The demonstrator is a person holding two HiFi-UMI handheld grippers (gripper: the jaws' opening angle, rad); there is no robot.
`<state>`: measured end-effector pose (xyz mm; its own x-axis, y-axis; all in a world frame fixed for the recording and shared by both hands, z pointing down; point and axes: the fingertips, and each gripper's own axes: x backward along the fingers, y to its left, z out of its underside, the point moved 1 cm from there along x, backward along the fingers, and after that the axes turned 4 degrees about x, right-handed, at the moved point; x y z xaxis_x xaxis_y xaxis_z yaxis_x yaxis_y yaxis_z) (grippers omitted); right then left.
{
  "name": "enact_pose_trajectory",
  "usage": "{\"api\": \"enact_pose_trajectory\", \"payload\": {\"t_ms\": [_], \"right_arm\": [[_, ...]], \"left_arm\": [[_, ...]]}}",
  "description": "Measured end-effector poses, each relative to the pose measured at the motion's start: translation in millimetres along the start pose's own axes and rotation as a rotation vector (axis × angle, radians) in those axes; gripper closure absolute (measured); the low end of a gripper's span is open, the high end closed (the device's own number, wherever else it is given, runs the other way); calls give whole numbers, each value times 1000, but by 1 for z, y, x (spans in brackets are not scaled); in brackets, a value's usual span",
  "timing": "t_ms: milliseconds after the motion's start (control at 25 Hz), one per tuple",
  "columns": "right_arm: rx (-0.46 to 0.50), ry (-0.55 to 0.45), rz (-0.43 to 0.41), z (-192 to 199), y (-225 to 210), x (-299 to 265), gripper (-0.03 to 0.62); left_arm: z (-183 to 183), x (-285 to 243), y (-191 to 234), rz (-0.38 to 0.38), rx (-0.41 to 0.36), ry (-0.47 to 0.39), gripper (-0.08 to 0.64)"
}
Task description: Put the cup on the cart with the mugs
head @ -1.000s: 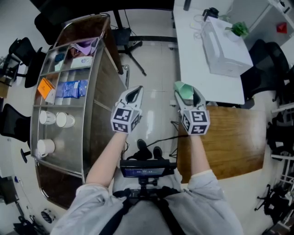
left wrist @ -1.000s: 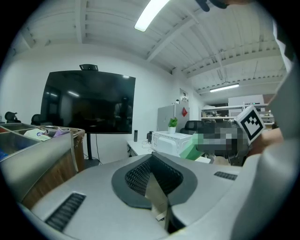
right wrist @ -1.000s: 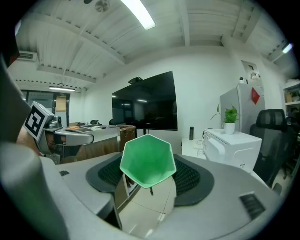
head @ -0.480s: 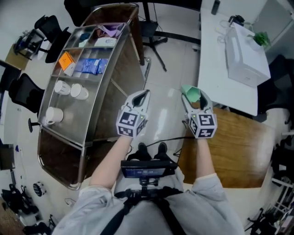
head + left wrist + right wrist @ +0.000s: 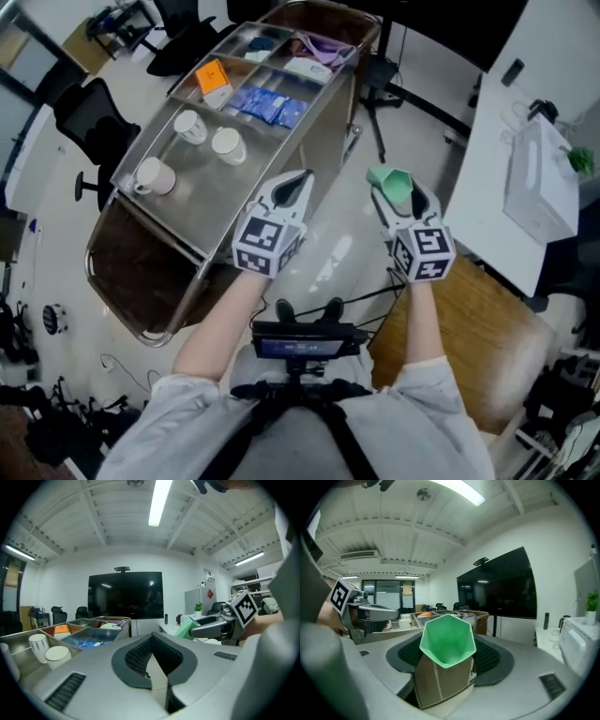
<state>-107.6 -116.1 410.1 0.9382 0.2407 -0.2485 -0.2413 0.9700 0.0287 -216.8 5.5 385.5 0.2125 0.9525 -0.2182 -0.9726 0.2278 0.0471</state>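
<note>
- Cup (image 5: 390, 180) in the head view sits clamped in the right gripper (image 5: 401, 202), in the air above the floor, right of the cart (image 5: 141, 150) and not over it; the left gripper (image 5: 296, 182) hangs beside it, nearer the cart, its jaws together and empty; three white mugs (image 5: 228, 143) stand in the cart's near-left section, well apart from the cup.
- By my reading the pick-up is done and the carry is under way; what is left is to bring the cup over that section, set it down by the mugs and let go.
- Left gripper view: the left gripper (image 5: 152, 654) is closed on nothing; mugs (image 5: 38, 645) show at the left in the cart (image 5: 14, 639); the cup (image 5: 187, 626) pokes out green at the right, in the right gripper (image 5: 211, 627).
- Right gripper view: the right gripper (image 5: 450, 667) stands fairly wide, its pads pressing the cup (image 5: 447, 641) on both sides; the cup has a six-sided rim, a green inside and a brown, cardboard-like outside with a seam; it looks empty; the cart (image 5: 429, 616) lies far behind it, slightly left.
</note>
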Motion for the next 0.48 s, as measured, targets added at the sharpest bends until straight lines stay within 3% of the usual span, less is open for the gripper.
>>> {"api": "enact_pose_trajectory", "payload": {"t_ms": [240, 480], "right_arm": [[45, -19, -195, -43, 75, -53, 281], [141, -25, -385, -78, 157, -100, 281]], "left_arm": [[-30, 56, 66, -118, 10, -32, 555], [-32, 115, 132, -247, 28, -26, 555]]}}
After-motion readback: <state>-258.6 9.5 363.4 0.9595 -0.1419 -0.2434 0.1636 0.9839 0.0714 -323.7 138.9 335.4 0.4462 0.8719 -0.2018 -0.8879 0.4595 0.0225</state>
